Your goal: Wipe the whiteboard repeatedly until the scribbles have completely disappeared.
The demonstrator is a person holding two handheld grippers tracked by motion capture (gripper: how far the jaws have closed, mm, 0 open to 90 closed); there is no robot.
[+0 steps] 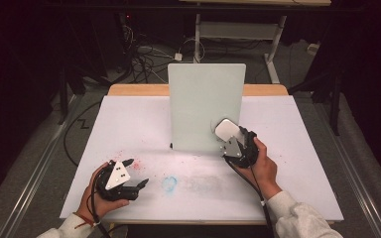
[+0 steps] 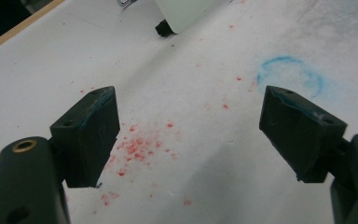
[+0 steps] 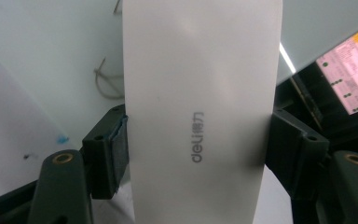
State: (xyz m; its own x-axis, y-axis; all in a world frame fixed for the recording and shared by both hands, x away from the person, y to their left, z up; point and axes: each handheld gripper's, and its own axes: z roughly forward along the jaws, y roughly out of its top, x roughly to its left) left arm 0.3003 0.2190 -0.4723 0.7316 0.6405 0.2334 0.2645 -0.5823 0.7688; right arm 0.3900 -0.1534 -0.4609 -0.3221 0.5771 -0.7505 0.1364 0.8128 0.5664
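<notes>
You've got two tongs in play: left tongs (image 1: 138,173) and right tongs (image 1: 232,139), one per hand. On the worktop (image 1: 129,119) I count one upright whiteboard (image 1: 206,106), one white eraser (image 3: 200,112), one blue smudged ring (image 1: 169,183) and one patch of red specks (image 2: 137,149). The board carries one pen scribble (image 3: 103,79) that you can see from the right gripper view.

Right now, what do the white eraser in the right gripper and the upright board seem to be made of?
The eraser looks like smooth matte white plastic: even surface, soft sheen, grey printed logo. The upright board seems a glossy whiteboard panel, perhaps coated or glass; pale, faintly greenish, with pen marks by the eraser. The right gripper clamps the eraser's sides.
</notes>
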